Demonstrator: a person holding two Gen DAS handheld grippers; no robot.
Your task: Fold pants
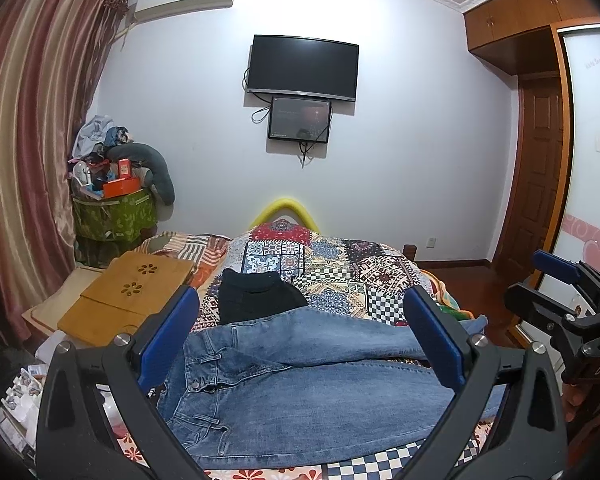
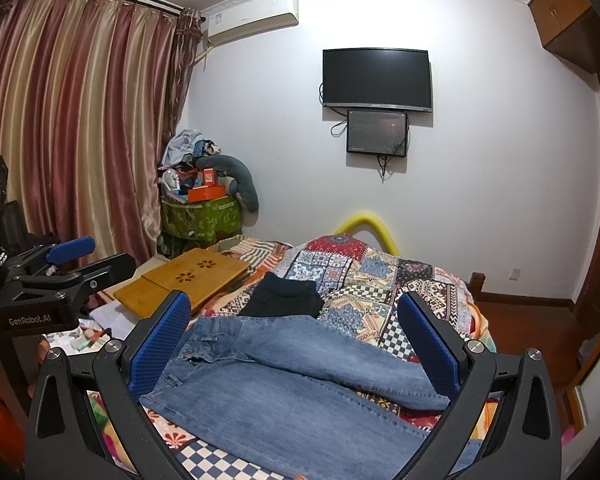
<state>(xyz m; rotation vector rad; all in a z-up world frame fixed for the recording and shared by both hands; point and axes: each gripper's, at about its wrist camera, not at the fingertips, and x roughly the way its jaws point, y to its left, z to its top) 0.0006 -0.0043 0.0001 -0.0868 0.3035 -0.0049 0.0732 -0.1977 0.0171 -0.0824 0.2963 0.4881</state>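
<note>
The jeans (image 1: 300,380) lie spread across the near part of the bed (image 1: 340,272), waistband toward its left edge and legs running toward its right edge, with a folded garment (image 1: 256,296) just behind them, touching the waist end. Further back a heaped quilt (image 1: 320,256) covers the far end of the bed, and a wooden lap desk (image 1: 128,296) rests along the left edge, behind and left of the jeans. Past the far left corner of the bed a loaded basket (image 2: 200,216) stands against the wall beside the curtain (image 2: 80,120), and on the wall behind the bed a television (image 2: 376,78) hangs with a smaller screen (image 2: 376,132) directly below it.
</note>
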